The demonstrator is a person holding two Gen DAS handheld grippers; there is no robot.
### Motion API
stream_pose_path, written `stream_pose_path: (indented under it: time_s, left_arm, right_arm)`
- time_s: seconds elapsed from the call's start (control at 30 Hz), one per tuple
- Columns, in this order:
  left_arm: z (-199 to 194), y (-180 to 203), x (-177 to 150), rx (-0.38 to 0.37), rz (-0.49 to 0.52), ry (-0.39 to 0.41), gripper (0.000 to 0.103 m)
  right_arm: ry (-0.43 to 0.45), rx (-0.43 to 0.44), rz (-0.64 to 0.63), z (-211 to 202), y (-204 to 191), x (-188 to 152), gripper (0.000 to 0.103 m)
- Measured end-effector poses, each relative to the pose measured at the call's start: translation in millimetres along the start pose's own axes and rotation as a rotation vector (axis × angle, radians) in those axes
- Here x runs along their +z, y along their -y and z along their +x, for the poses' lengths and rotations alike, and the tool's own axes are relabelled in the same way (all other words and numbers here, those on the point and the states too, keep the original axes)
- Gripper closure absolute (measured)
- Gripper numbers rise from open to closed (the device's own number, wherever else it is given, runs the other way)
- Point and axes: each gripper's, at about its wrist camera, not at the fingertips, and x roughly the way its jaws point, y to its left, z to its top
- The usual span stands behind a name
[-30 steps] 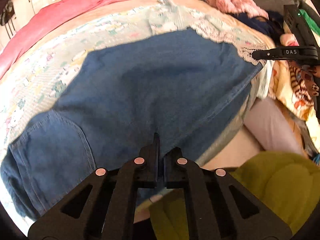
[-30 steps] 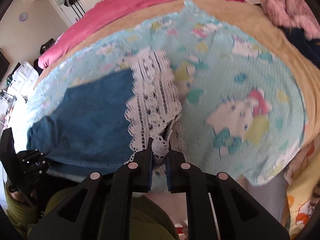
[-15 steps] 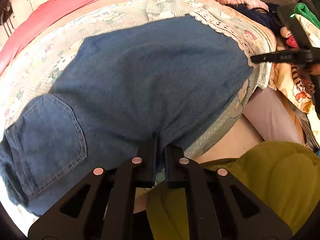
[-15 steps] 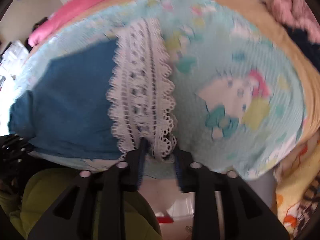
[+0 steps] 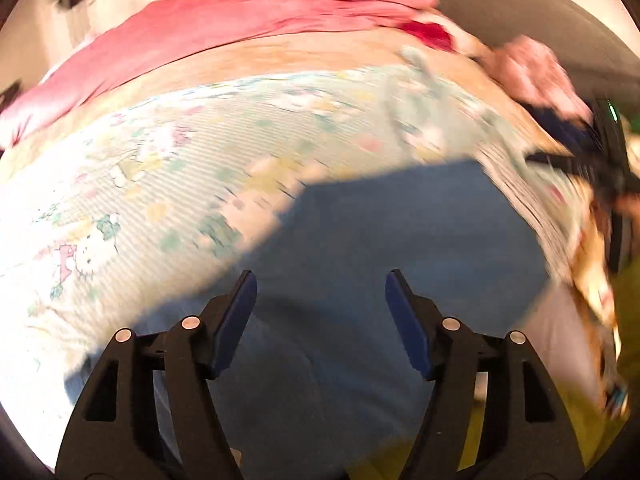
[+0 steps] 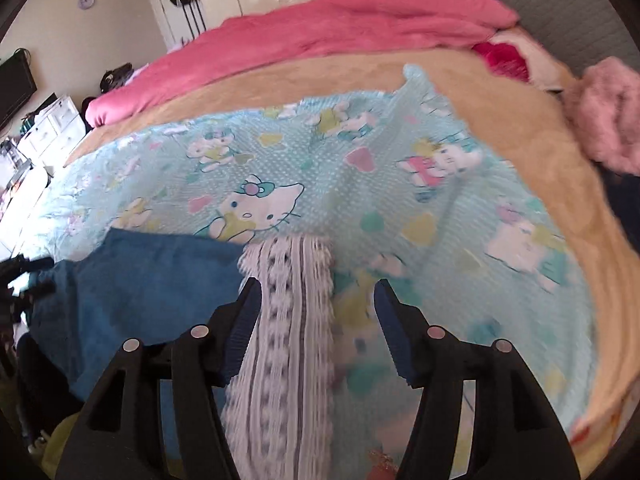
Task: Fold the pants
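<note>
Half a second ago both grippers were pinching the cloth; now both have let go. The left gripper (image 5: 320, 300) stands with its jaws spread wide above the blue pants (image 5: 380, 260), which lie flat on the cartoon-print sheet (image 5: 140, 200) and fill the view from 3 to 6 o'clock. The right gripper (image 6: 316, 312) is also spread, and the white lace hem (image 6: 288, 340) of the pants runs between its fingers toward 6 o'clock, without being squeezed. The left view is strongly blurred, so seams and pockets are hard to make out. At 3 o'clock there the other gripper is only a dark smear. The pink blanket (image 6: 320, 28) lies at 12 o'clock.
</note>
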Motion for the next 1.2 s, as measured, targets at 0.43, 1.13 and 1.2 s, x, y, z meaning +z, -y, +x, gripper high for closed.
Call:
stream_pose_path:
  time_s: [0.43, 1.13, 1.2]
  left_arm:
    - [81.1, -26.4, 22.4, -0.162, -0.205, -0.119, 0.099]
    - [42.3, -35.9, 31.8, 0.119, -0.101, 0.043, 0.045]
    - [14.7, -51.3, 16.4, 0.153, -0.153, 0.092, 0.038]
  right_arm:
    - [-0.006, 0.149, -0.021, 40.8, -9.5, 5.6, 0.087]
    - [0.147, -0.091, 0.044, -1.8, 47.3, 30.4, 0.047]
    - [0.162, -0.094, 0.019, -25.1, 44.7, 13.2, 0.047]
